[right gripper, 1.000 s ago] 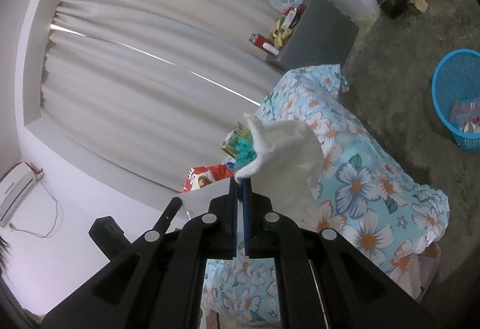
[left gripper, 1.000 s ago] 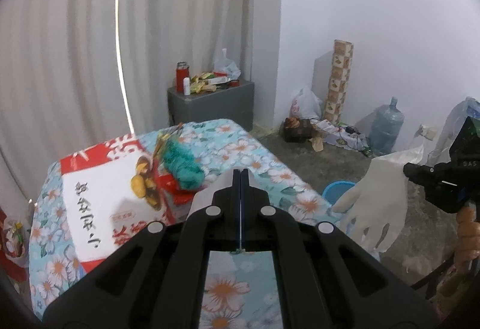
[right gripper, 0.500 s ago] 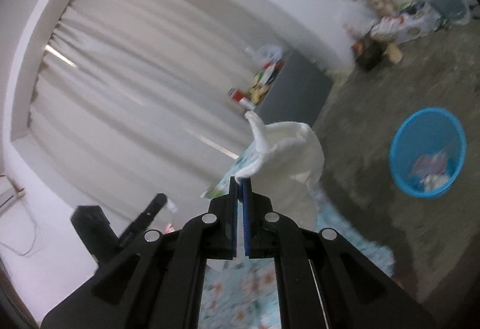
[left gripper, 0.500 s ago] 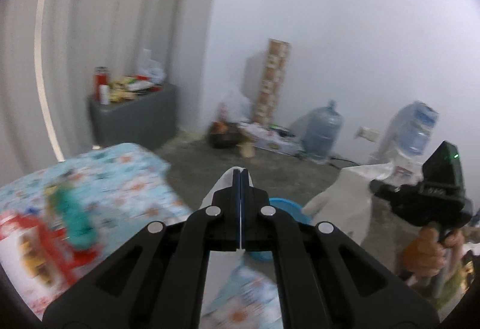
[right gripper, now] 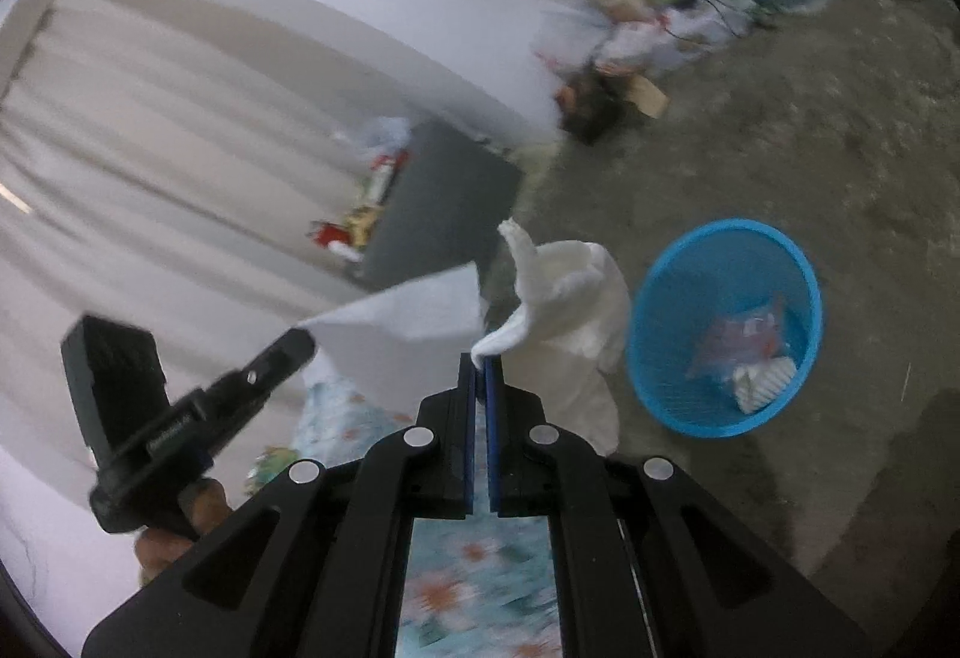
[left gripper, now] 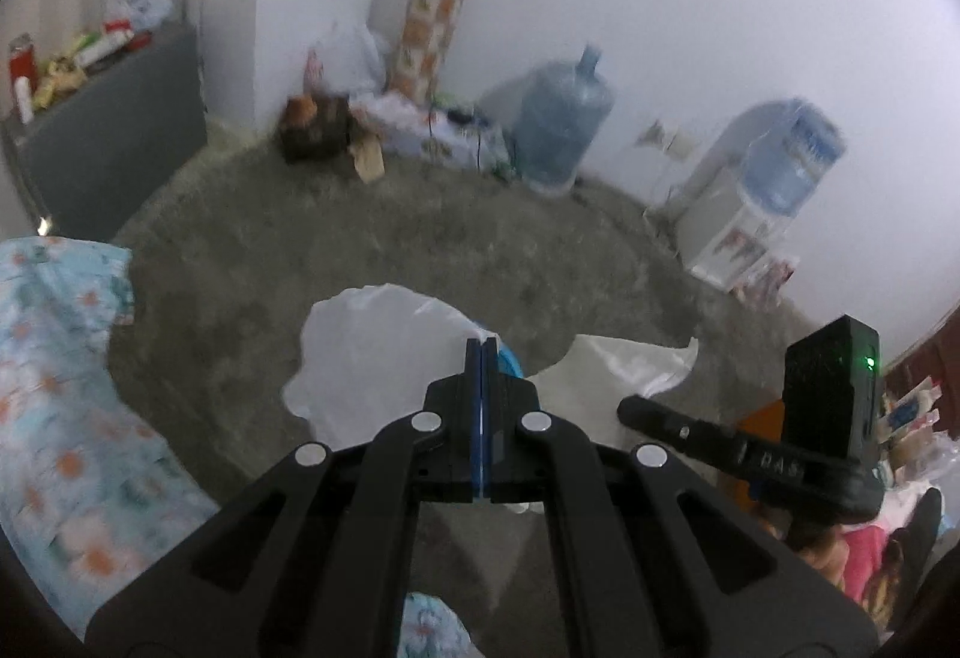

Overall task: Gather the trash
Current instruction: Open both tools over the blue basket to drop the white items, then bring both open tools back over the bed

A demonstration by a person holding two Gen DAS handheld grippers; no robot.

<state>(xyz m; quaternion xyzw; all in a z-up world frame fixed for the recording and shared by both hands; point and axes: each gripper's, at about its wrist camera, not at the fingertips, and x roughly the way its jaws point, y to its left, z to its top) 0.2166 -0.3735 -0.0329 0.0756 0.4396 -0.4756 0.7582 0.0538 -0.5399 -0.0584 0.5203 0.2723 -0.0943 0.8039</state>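
1. The right claw (right gripper: 479, 358) is pinched on a crumpled white tissue (right gripper: 564, 298). The tissue is soft, folded into rounded lobes, with one twisted tip standing up; it hangs in the air beside the basket rim, not inside it.
2. The left claw (left gripper: 482, 343) is pressed together on a flat white paper sheet (left gripper: 372, 352). The sheet is thin and smooth with an irregular torn outline, and it is carried above the floor.
3. In the right wrist view, the same sheet (right gripper: 414, 319) shows as a stiff, angular flap just left of the tissue, close to it; contact between them cannot be told.
4. A round blue plastic basket (right gripper: 654, 310) with a fine mesh wall stands on the floor. It holds crumpled wrappers and a white wad.
5. The floor (left gripper: 360, 238) is rough grey concrete, mottled.
6. A cloth with a light-blue floral print (left gripper: 54, 388) covers the tabletop at the left edge.
7. A grey cabinet (left gripper: 114, 129) carries bottles and packets. Two translucent blue water jugs (left gripper: 564, 129) stand by the white wall.
8. Both claws point downward, side by side. A hand (right gripper: 180, 526) grips the left tool's handle.
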